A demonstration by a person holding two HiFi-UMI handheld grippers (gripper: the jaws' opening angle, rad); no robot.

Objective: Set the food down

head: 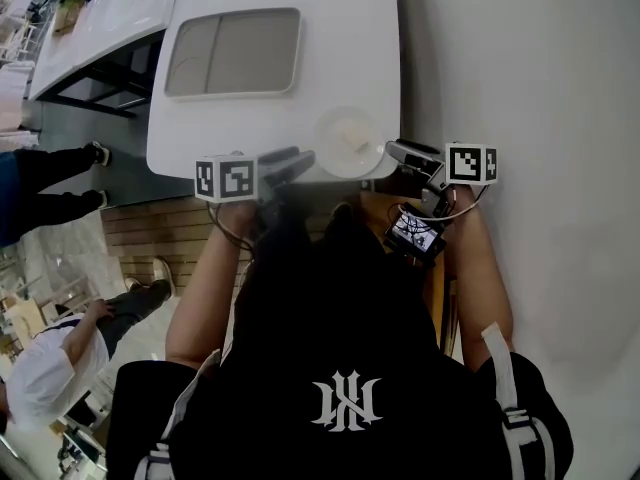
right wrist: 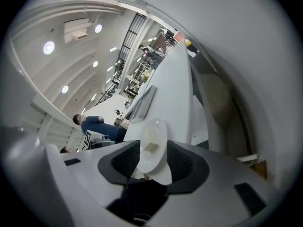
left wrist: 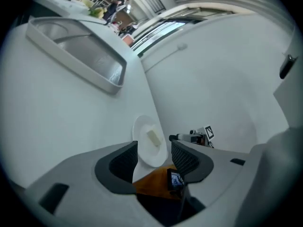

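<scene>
White counter (head: pixel 340 48) lies ahead, my left tongs (left wrist: pixel 154 145) and right tongs (right wrist: pixel 154 144) both released on either side of the plate (head: pixel 330 133) at its near edge, food (left wrist: pixel 154 137) on it: the set-down looks done, so next I back away without nudging.

White table (head: pixel 350 48) — on it a shallow tray (head: pixel 235 53) and a small plate (head: pixel 330 153) with pale food (left wrist: pixel 154 137).
</scene>
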